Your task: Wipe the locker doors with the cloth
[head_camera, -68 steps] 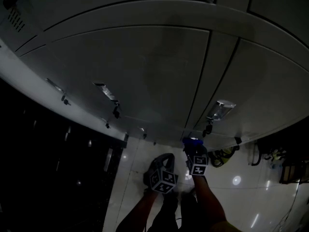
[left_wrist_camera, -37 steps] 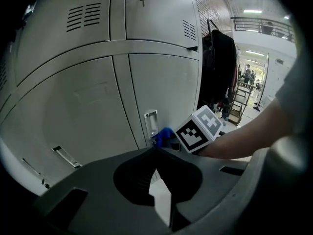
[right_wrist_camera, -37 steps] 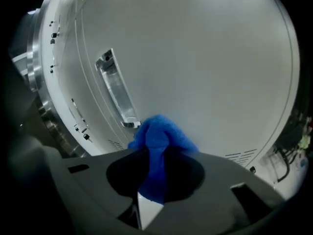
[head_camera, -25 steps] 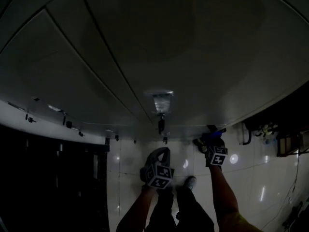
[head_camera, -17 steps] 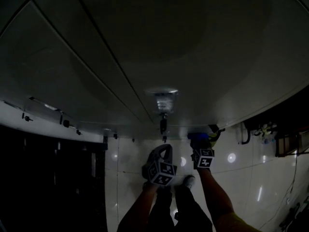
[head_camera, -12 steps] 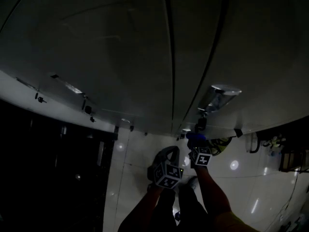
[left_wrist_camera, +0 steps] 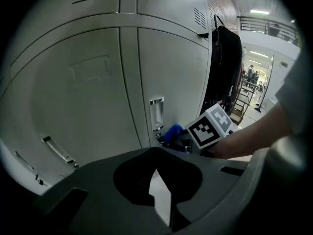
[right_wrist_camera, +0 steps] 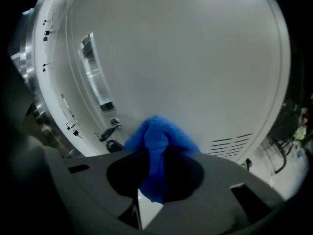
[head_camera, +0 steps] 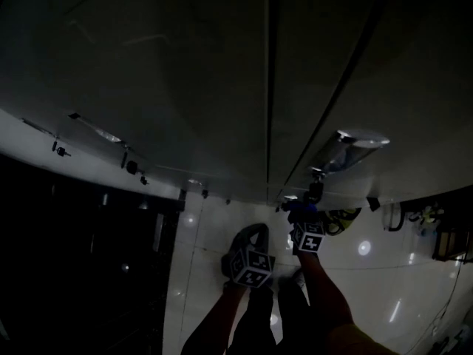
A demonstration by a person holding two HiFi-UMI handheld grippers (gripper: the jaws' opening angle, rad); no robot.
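Glossy pale tiled floor point(head_camera: 399, 279), light spots reflected in it; grey lockers point(head_camera: 222, 87) standing on it; person's legs point(head_camera: 267, 320) near them; dark clutter point(head_camera: 446, 244) at right, unidentifiable

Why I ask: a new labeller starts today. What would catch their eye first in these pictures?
The bright blue cloth stands out most, clamped in the right gripper and held up to a grey locker door near its recessed handle. The left gripper is shut and empty, and a dark coat hangs beyond the lockers.

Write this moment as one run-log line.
right gripper: shut on cloth | cloth: blue, at locker door, below handle | left gripper: shut, empty
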